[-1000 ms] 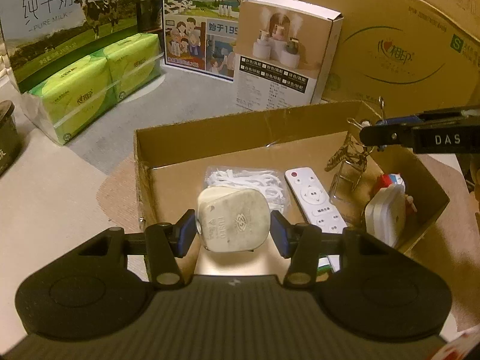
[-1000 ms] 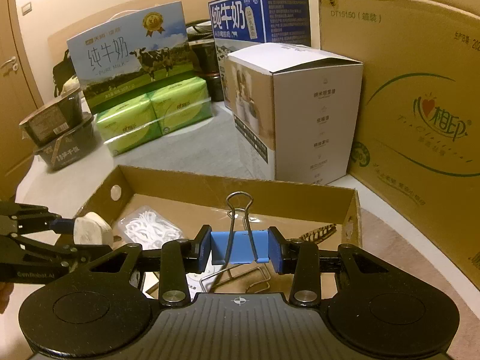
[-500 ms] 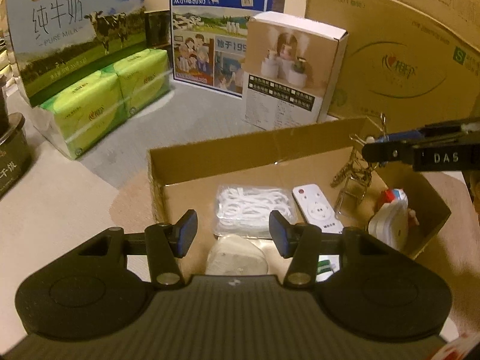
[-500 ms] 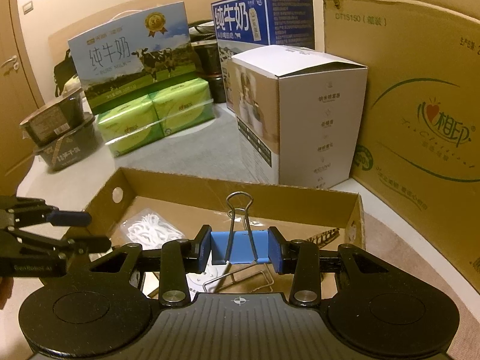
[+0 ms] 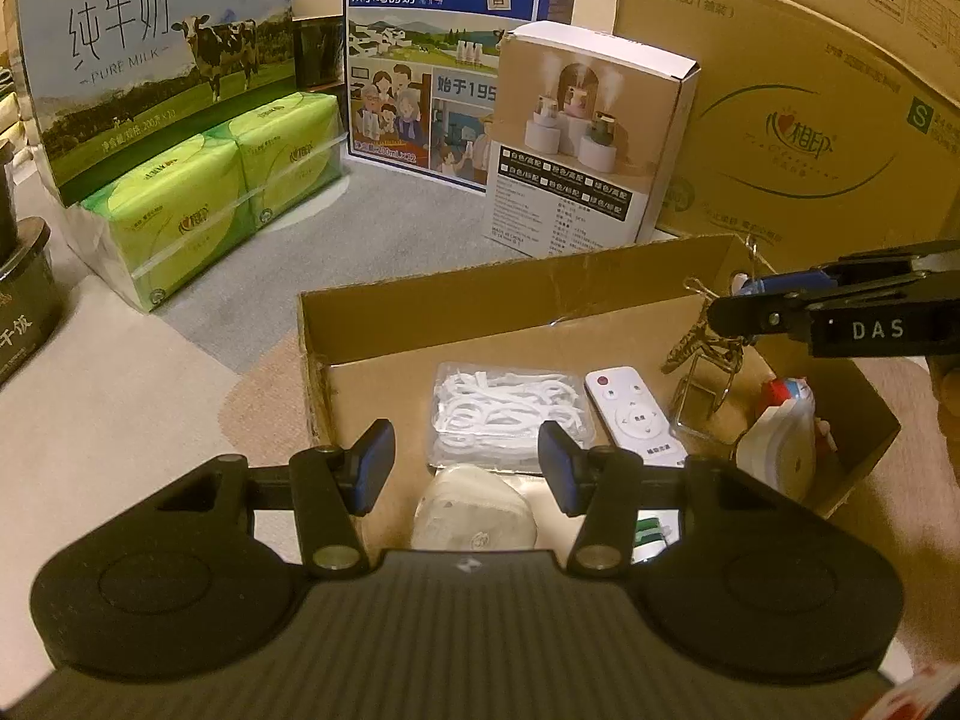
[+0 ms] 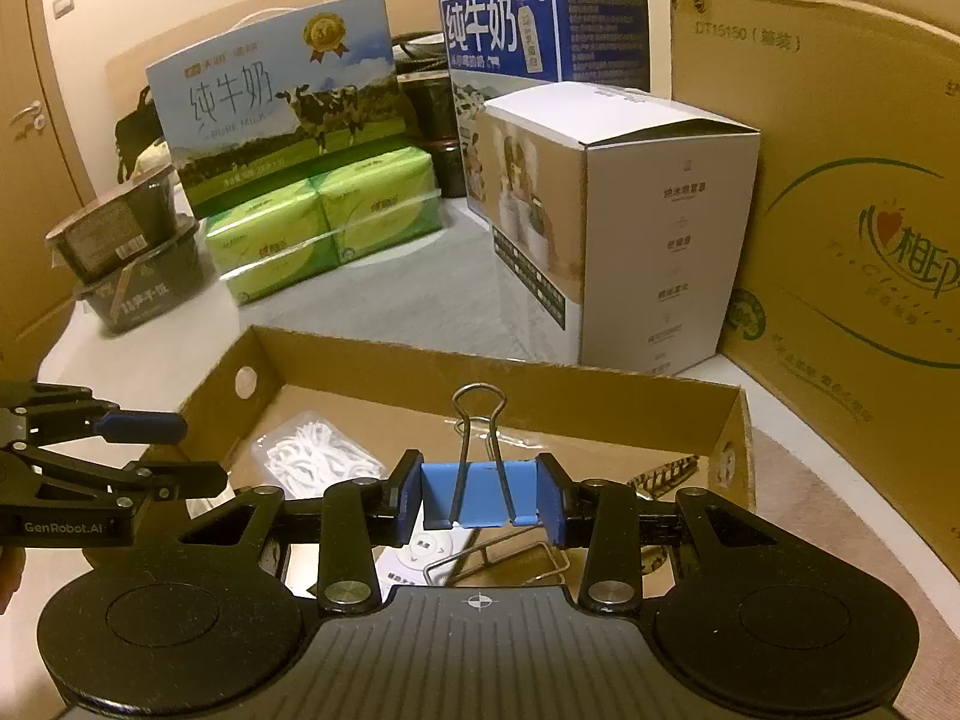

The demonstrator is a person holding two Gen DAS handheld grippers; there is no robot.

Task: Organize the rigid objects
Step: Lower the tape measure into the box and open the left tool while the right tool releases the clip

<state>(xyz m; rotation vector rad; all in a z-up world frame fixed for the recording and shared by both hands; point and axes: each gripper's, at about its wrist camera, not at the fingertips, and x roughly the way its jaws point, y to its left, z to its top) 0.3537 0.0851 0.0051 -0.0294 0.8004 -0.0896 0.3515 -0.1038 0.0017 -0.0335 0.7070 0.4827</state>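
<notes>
Sitting on the pale desk (image 5: 120, 408), the shallow brown cardboard tray (image 5: 480, 300) holds a clear packet of white floss picks (image 5: 510, 408), a white remote control (image 5: 633, 414) and an off-white plastic plug adapter (image 5: 474, 516) near its front wall. The left tongs (image 5: 467, 468) hang wide apart above that adapter, gripping nothing. The right tongs (image 6: 480, 495), level over the tray, pinch a blue binder clip (image 6: 480, 492) by its sides, wire handles upright.

A home room: milk cartons (image 6: 288, 120), tissue packs (image 6: 324, 228) and a wooden door (image 6: 30, 180) around the floor.
</notes>
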